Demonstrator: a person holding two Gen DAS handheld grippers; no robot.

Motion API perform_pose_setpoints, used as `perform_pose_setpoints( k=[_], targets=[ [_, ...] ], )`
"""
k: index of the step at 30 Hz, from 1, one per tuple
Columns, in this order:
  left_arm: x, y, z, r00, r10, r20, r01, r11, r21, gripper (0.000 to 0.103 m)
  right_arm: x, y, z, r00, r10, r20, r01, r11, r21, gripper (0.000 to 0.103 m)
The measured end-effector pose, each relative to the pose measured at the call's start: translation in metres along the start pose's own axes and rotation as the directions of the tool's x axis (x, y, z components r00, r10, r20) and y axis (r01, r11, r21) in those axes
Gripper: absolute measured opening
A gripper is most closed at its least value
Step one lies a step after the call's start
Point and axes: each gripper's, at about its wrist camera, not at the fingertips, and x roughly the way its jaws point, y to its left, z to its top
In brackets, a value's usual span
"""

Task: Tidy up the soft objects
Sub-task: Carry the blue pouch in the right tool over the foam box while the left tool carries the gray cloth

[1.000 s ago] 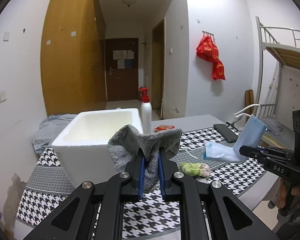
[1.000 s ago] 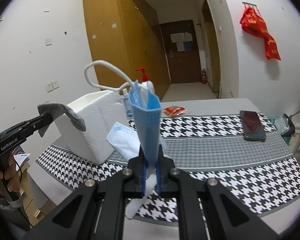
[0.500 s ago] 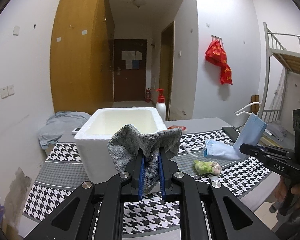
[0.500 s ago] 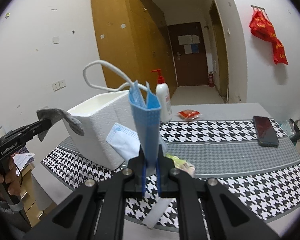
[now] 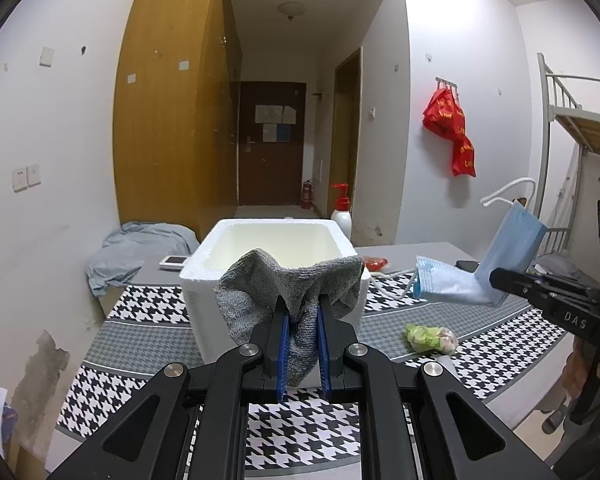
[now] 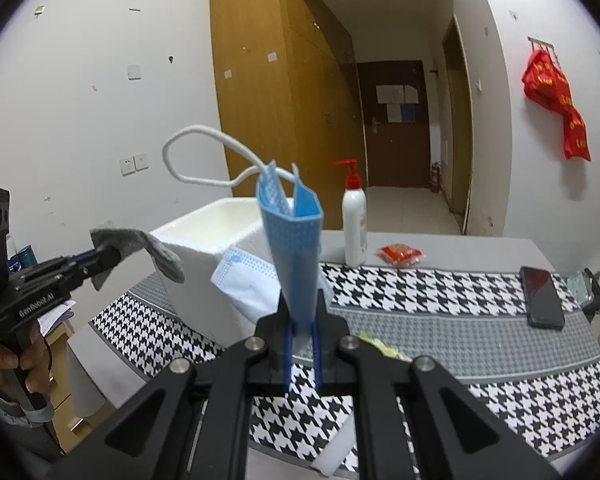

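My left gripper (image 5: pixel 301 316) is shut on a grey knitted cloth (image 5: pixel 288 292) and holds it in the air in front of the white foam box (image 5: pixel 274 236); both show in the right wrist view, the cloth (image 6: pixel 140 246) and the box (image 6: pixel 208 236). My right gripper (image 6: pixel 302 316) is shut on a blue face mask (image 6: pixel 294 240) held upright above the table; the mask also shows at the right of the left wrist view (image 5: pixel 508 248). A second mask (image 6: pixel 244 284) lies beside the box. A small green and pink soft thing (image 5: pixel 430 338) lies on the houndstooth tablecloth (image 5: pixel 148 304).
A white pump bottle (image 6: pixel 354 224) stands behind the box. A red packet (image 6: pixel 400 254) and a black phone (image 6: pixel 542 296) lie on the table. A blue-grey garment (image 5: pixel 136 252) is heaped at the far left. A bunk bed (image 5: pixel 580 120) stands at right.
Both grippers have drawn back and up from the table, each still holding its item. The box now sits straight ahead of the left gripper, farther off.
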Motion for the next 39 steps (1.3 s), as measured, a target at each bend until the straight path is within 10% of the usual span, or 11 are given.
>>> perform_pose_setpoints(
  k=[39],
  targets=[
    [-0.016,0.055,-0.004,0.986,0.164,0.009,-0.163,0.984,-0.069,0.013,0.074,0.062,0.061,0.992,0.122,0.02,-0.12,0.988,-0.101,0.011]
  ],
)
